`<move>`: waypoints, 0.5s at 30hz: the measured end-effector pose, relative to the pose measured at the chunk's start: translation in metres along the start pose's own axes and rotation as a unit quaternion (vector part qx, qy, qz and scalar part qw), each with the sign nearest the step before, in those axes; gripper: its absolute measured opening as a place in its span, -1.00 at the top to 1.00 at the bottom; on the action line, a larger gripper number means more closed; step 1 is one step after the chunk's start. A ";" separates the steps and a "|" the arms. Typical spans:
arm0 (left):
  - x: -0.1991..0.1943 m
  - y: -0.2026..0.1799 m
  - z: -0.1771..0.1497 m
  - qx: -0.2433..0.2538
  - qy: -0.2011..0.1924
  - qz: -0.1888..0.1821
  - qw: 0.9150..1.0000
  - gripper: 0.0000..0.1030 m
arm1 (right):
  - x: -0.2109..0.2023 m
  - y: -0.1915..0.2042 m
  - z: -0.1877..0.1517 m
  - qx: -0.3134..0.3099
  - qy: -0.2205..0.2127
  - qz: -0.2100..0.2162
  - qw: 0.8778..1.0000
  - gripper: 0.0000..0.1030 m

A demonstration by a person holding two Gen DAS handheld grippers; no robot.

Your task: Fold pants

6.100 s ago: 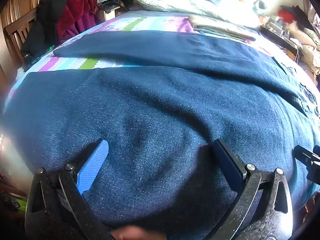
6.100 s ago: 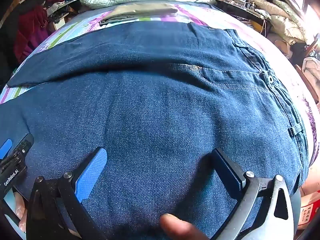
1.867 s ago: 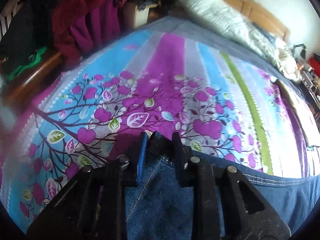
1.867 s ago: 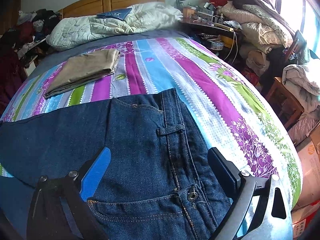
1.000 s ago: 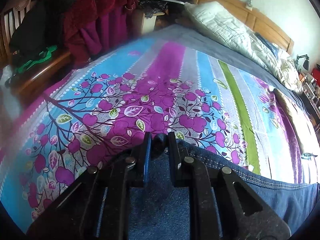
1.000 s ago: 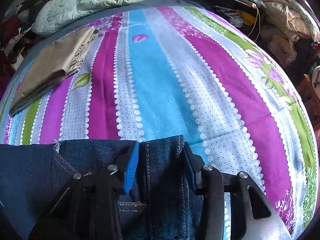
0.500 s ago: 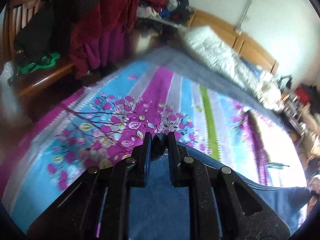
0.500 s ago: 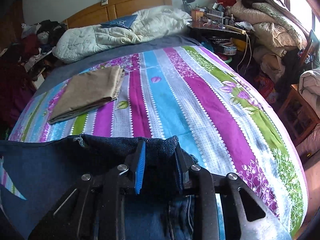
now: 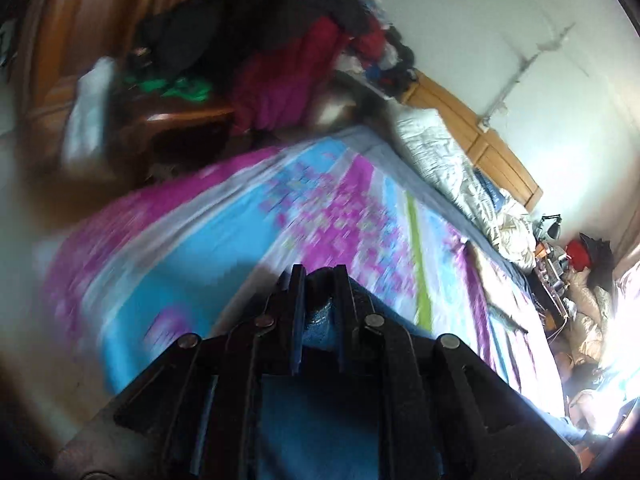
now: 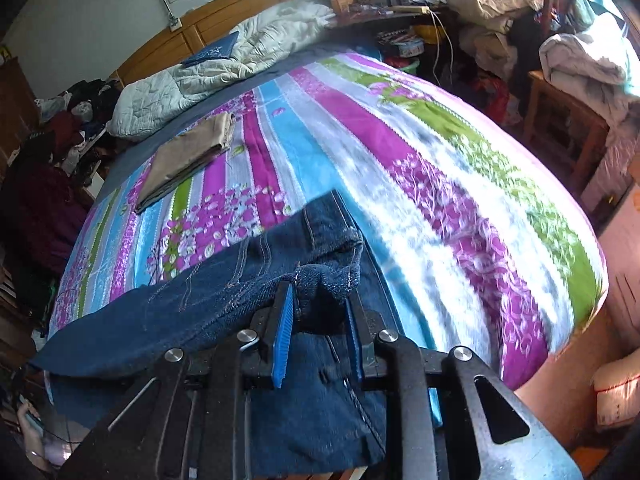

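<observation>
Both grippers clamp the dark denim jeans [image 10: 224, 304], lifted over the striped bedspread [image 10: 420, 168]: right gripper [image 10: 320, 312] on bunched waistband at 6 o'clock, left gripper [image 9: 318, 308] on a hem. Heavy, limp cloth; seamed edges likely grip best.

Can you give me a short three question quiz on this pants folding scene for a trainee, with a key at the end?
1. True or false: the right gripper is shut on the blue jeans.
2. What lies folded on the striped bedsheet beyond the jeans in the right wrist view?
A. tan pants
B. a red towel
C. a white shirt
3. Fill in: the left gripper is shut on a bunched edge of the ____.

Key
1. True; denim is bunched between its blue pads.
2. A
3. Blue jeans.
</observation>
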State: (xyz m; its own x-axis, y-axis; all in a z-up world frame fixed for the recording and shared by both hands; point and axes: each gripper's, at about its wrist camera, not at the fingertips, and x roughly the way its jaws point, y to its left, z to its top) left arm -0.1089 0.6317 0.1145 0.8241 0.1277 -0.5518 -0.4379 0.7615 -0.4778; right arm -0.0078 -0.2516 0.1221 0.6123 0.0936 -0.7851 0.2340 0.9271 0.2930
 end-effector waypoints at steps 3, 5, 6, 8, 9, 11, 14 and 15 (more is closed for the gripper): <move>-0.011 0.028 -0.039 -0.034 0.015 0.007 0.999 0.73 | 0.010 -0.011 -0.028 0.013 0.026 -0.006 1.000 0.51; -0.012 0.044 -0.064 -0.058 0.027 0.016 0.998 0.73 | 0.016 -0.016 -0.040 0.014 0.034 -0.014 0.999 0.51; -0.012 0.050 -0.073 -0.077 0.031 0.012 0.996 0.70 | 0.017 -0.020 -0.044 0.016 0.037 -0.013 0.999 0.51; -0.017 0.055 -0.083 -0.093 0.024 0.024 0.995 0.67 | 0.022 -0.031 -0.052 0.033 0.051 -0.018 0.998 0.41; -0.021 0.055 -0.086 -0.096 0.015 0.035 0.995 0.69 | 0.021 -0.037 -0.058 0.044 0.050 -0.021 0.998 0.23; -0.026 0.057 -0.088 -0.108 0.013 0.047 0.993 0.68 | 0.016 -0.048 -0.071 0.073 0.049 -0.012 0.996 -0.02; -0.026 0.056 -0.088 -0.157 0.034 0.023 0.987 0.63 | 0.018 -0.058 -0.090 0.138 0.071 0.032 0.987 -0.05; -0.023 0.051 -0.085 -0.174 0.040 0.005 0.984 0.58 | 0.021 -0.059 -0.095 0.168 0.081 0.063 0.980 -0.05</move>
State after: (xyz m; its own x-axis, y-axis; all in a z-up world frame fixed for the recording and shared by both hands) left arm -0.1812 0.6135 0.0448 0.7943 0.0720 -0.6033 -0.5536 0.4949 -0.6698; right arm -0.0809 -0.2701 0.0362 0.5305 0.2822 -0.7993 0.4163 0.7347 0.5356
